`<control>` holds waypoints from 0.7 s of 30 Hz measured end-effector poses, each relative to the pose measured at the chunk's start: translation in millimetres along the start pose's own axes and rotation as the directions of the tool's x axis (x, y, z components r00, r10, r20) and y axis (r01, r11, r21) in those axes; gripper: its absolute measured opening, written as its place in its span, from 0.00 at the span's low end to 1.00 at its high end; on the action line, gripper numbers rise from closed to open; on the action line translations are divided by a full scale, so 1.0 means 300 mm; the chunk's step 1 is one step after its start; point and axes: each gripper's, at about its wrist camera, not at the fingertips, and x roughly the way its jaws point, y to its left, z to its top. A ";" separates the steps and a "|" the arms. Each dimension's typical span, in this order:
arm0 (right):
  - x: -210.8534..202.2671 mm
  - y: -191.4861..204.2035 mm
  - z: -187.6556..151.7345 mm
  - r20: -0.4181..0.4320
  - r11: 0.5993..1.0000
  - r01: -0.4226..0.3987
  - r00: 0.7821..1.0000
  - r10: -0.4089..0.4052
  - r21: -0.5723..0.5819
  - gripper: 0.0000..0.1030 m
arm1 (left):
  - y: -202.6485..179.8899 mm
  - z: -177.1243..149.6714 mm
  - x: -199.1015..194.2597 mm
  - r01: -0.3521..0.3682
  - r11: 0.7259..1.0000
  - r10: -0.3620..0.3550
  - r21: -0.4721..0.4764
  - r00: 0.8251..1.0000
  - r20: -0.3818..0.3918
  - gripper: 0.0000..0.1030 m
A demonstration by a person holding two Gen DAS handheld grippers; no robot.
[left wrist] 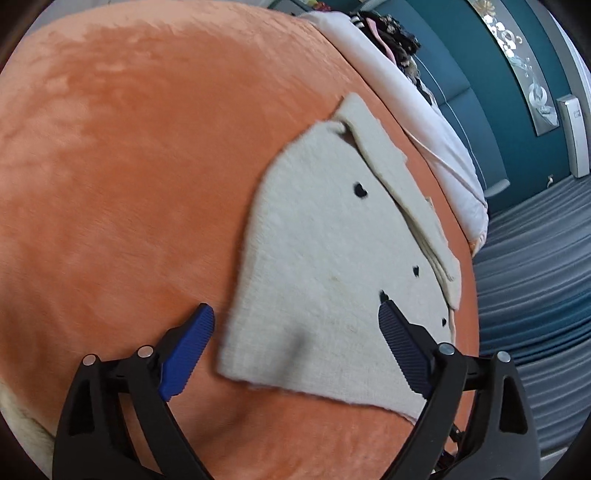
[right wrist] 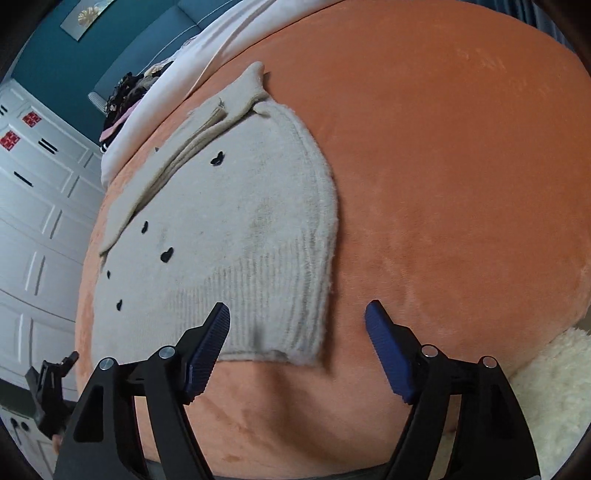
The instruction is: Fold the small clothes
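A small cream knit sweater with black heart marks lies flat on the orange plush bed cover, one sleeve folded across its far side. In the right wrist view the same sweater shows its ribbed hem nearest me. My left gripper hangs open above the sweater's near hem corner, blue pads apart, nothing between them. My right gripper is open too, over the hem's other corner, with its left pad above the knit and its right pad above bare cover.
A white pillow or duvet lies along the bed's far edge, with a dark pile of clothes behind it. A grey-blue floor drops off past the bed. White cupboard doors and a fluffy cream throw flank the bed.
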 end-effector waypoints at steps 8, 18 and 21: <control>0.057 0.074 0.075 -0.024 0.994 -0.092 0.995 0.094 0.055 0.12 | -0.073 0.037 0.015 0.027 1.000 -0.027 0.004 0.998 -0.052 0.10; -0.268 0.117 0.124 0.120 0.944 -0.329 0.939 0.323 0.028 0.08 | -0.106 -0.006 -0.236 0.126 0.992 -0.125 0.027 0.992 -0.023 0.06; -0.321 0.097 0.082 0.052 0.946 -0.323 0.945 0.324 -0.016 0.08 | -0.081 -0.074 -0.298 0.106 0.993 -0.103 0.050 0.993 -0.057 0.06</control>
